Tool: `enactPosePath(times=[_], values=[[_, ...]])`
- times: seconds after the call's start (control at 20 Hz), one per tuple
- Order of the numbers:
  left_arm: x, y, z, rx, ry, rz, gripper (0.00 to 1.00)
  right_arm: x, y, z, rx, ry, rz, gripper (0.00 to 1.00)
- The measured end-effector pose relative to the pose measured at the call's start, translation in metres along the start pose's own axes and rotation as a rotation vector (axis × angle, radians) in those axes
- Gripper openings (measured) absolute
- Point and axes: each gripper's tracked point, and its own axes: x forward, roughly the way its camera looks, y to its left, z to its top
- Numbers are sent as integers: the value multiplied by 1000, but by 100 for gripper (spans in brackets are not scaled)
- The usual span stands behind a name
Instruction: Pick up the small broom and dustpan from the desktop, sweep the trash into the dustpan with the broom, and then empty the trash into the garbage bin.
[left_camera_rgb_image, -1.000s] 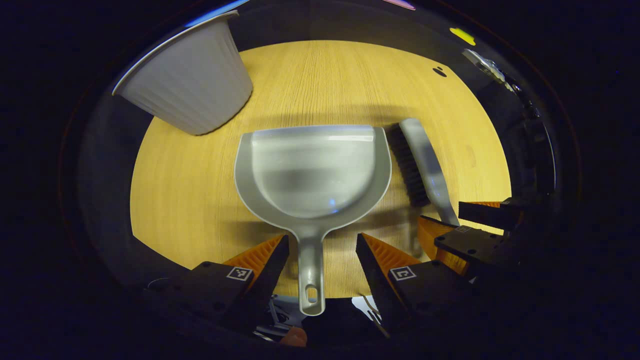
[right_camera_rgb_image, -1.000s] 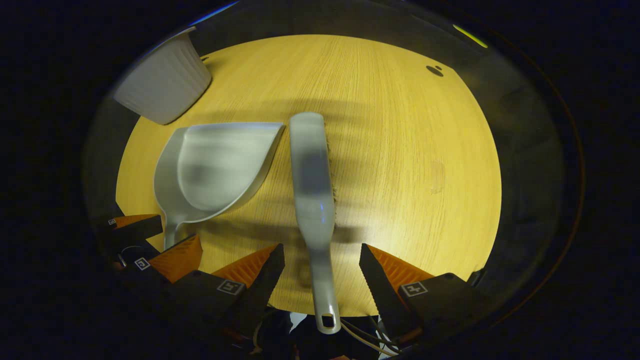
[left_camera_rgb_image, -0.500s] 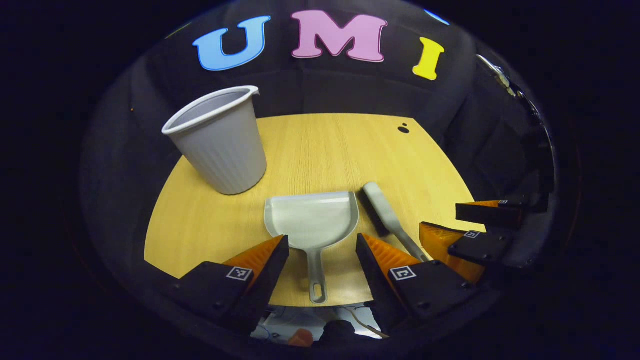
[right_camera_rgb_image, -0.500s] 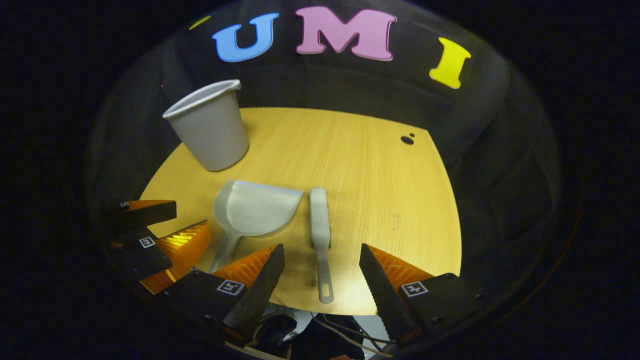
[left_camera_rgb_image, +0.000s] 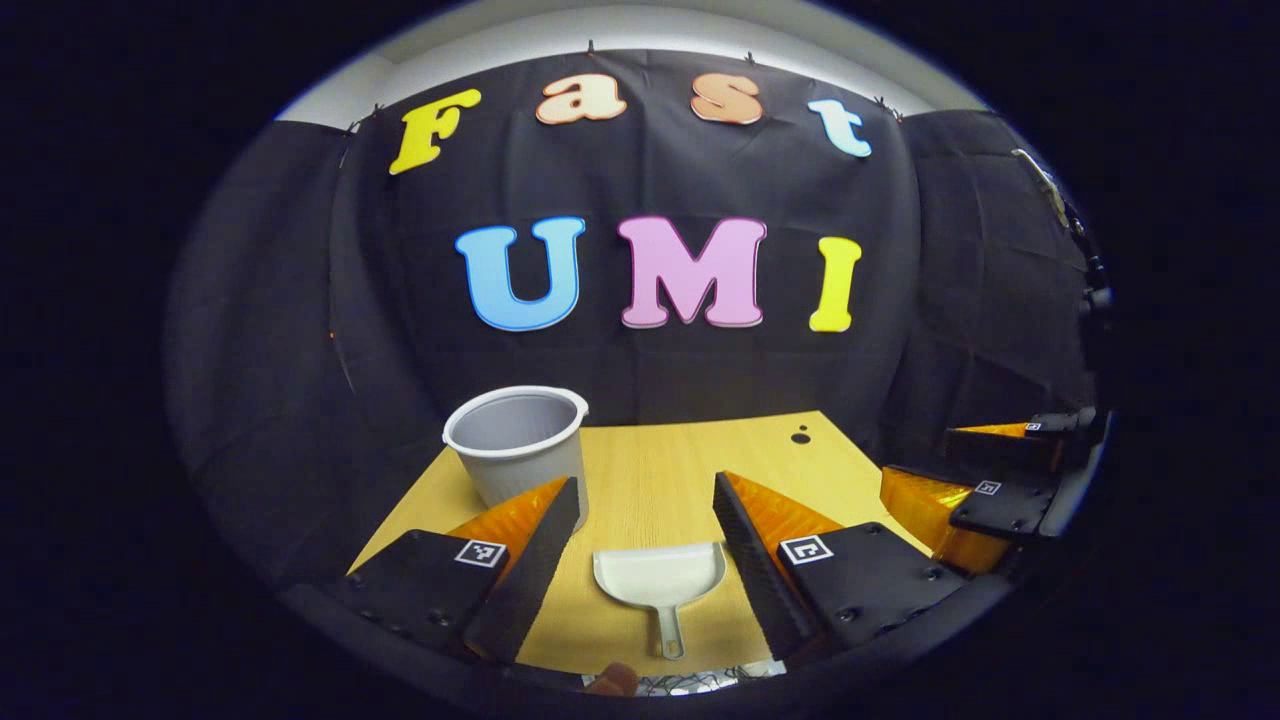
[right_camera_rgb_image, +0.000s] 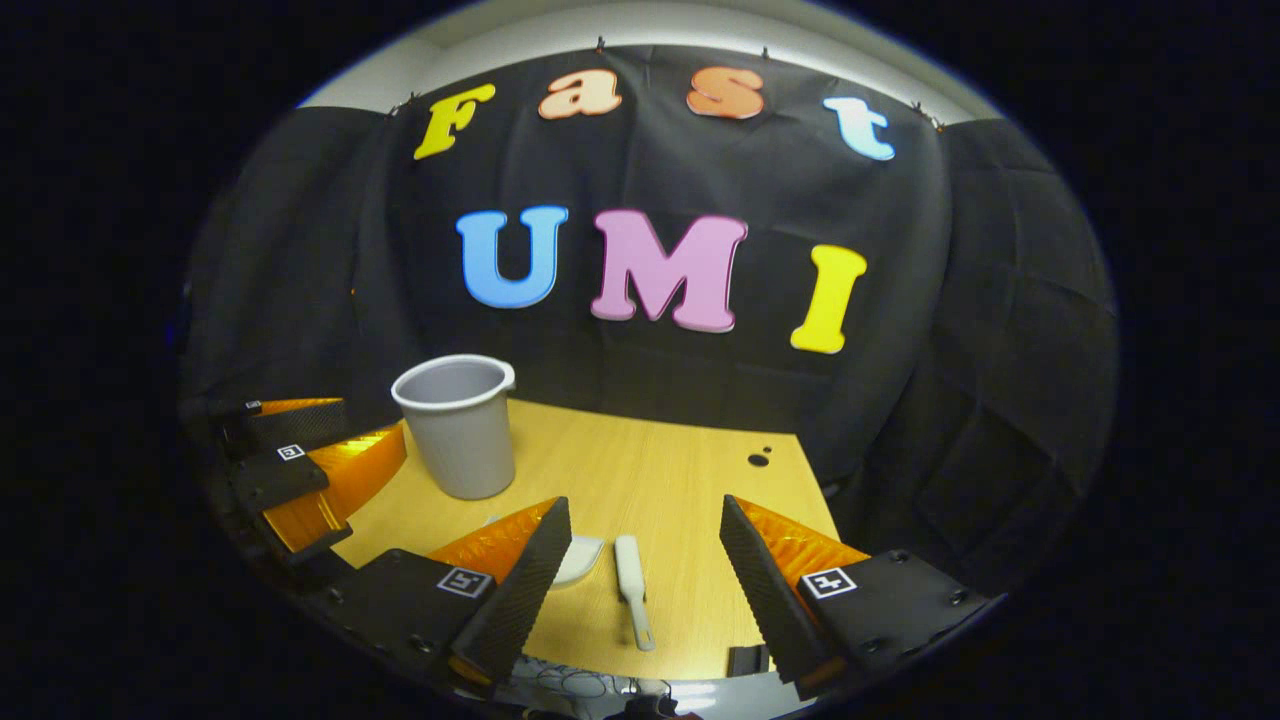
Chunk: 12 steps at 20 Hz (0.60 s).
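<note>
I hold both grippers above the table (left_camera_rgb_image: 640, 460), left gripper (left_camera_rgb_image: 645, 505) and right gripper (right_camera_rgb_image: 645, 525) with fingers spread wide, gripping nothing. The dustpan (left_camera_rgb_image: 660, 577) and broom (right_camera_rgb_image: 630, 570) lie side by side near the front edge; the garbage bin (right_camera_rgb_image: 455, 425) stands upright behind them.

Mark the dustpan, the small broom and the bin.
Grey plastic dustpan (left_camera_rgb_image: 660, 574), left gripper view, on its scoop.
Grey small broom (right_camera_rgb_image: 630, 566), right gripper view, on its back.
Grey ribbed plastic bin (right_camera_rgb_image: 462, 440), right gripper view, on its wall.

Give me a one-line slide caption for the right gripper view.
Right gripper open above the small broom on the wooden desktop, grey bin behind.
</note>
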Motion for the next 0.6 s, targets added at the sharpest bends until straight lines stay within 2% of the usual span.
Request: enactPosePath(times=[0.05, 0.1, 0.3, 0.4, 0.6], values=[[-10, 1, 0, 7, -29, 2, 82, -10, -2, 20, 8, -47, -16, 96], [-16, 2, -3, 11, -60, 10, 82, -21, -4, 35, 21, -100, -27, 92], [-46, -15, 5, 13, -228, 43, 81, -49, -6, 87, -1, -280, -32, 95], [-67, -18, 23, -13, -288, 51, 80, -53, -7, 96, -11, -341, -12, 95], [-83, -20, 63, -17, -359, 129, 80, -67, -3, 124, -2, -421, 62, 93]])
